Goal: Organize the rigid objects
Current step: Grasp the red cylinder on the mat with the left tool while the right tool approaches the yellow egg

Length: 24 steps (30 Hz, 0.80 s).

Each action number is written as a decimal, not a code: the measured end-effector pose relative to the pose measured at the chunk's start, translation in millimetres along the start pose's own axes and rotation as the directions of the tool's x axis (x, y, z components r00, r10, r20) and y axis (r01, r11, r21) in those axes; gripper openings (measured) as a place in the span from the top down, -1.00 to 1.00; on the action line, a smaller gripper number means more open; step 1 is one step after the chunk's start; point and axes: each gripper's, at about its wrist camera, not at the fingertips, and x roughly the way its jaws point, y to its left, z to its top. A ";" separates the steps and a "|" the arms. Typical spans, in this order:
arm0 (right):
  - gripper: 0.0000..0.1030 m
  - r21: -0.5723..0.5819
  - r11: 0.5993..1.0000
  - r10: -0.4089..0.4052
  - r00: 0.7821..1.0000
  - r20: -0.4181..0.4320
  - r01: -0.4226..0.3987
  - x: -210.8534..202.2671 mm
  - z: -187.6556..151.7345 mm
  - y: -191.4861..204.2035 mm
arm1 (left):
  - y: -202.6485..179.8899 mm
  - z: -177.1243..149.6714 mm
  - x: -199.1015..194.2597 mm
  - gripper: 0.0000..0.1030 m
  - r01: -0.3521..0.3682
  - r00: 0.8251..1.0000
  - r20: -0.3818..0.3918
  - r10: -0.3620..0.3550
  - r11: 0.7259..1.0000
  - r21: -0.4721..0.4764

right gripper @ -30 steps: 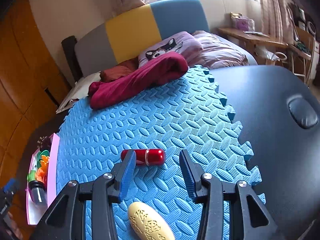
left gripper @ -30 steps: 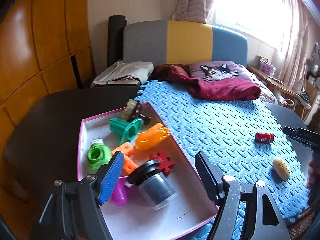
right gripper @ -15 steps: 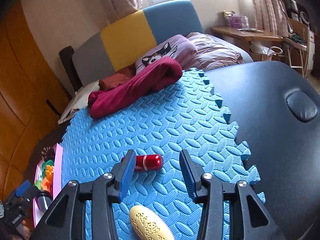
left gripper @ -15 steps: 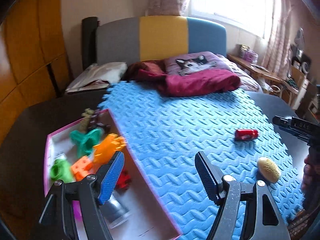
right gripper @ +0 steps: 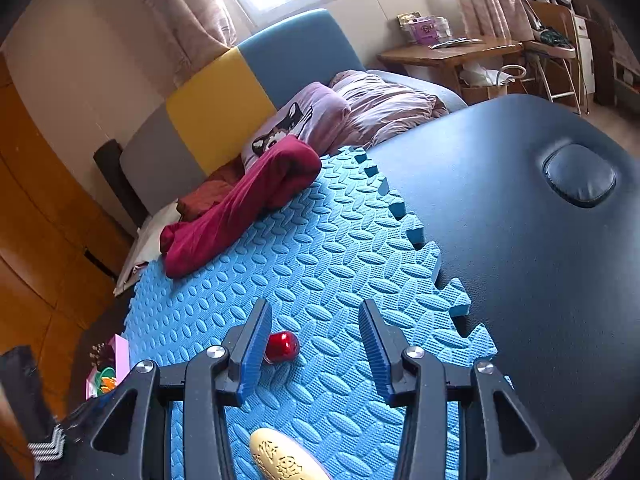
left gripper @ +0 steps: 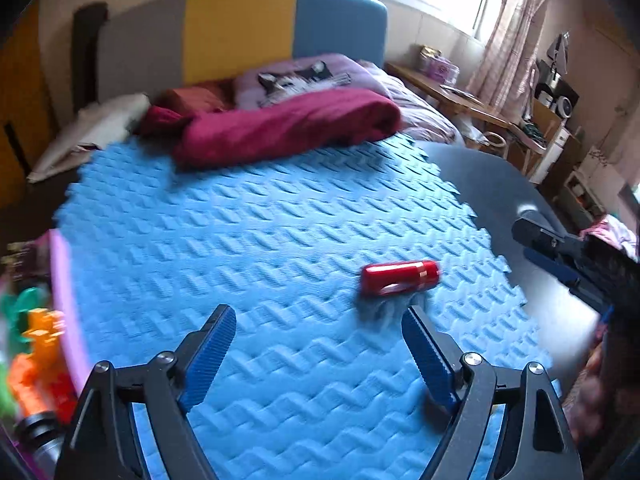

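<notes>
A glossy red cylinder (left gripper: pixel 398 276) lies on the blue foam mat (left gripper: pixel 280 240), just beyond my left gripper's right fingertip. My left gripper (left gripper: pixel 320 344) hovers over the mat with its jaws opening and nothing between them. In the right wrist view the red cylinder (right gripper: pixel 282 346) shows end-on, partly hidden behind the left finger of my right gripper (right gripper: pixel 314 328), which stands open and empty. A yellow embossed oval (right gripper: pixel 280 460) lies on the mat below that gripper. The pink-rimmed box (left gripper: pixel 66 300) of toys sits at the mat's left edge.
An orange toy (left gripper: pixel 40 344) and a green toy (left gripper: pixel 20 304) lie in the box. A dark red cloth (right gripper: pixel 240 208) rests at the mat's far end. The dark padded table (right gripper: pixel 520 240) extends right of the mat. My right gripper (left gripper: pixel 560 256) shows at the left view's right edge.
My left gripper swung right, from over the box to over the mat near the red cylinder, and its jaws widened. My right gripper rolled and drifted slightly; its opening is unchanged.
</notes>
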 end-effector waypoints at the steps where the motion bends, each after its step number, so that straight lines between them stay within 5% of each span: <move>1: 0.12 0.003 1.000 0.004 1.000 0.000 -0.004 0.1 0.3 -0.3 | -5.4 3.9 6.2 -0.66 0.009 1.000 -0.013 -0.009 1.000 -0.002; 18: 0.11 0.097 0.994 0.042 0.998 0.037 -0.046 -7.5 5.4 -15.6 | -48.4 32.1 82.7 -0.70 0.042 0.983 -0.176 -0.046 0.999 -0.023; 21: 0.10 0.098 0.994 0.038 0.999 0.035 -0.041 -6.6 5.3 -15.7 | -50.5 33.1 83.7 -0.45 0.016 0.989 -0.145 -0.017 1.000 -0.009; 24: 0.10 0.096 0.994 0.040 0.999 0.027 -0.042 -5.1 5.0 -15.8 | -46.3 29.6 80.4 -0.44 0.028 0.992 -0.126 -0.028 1.000 0.002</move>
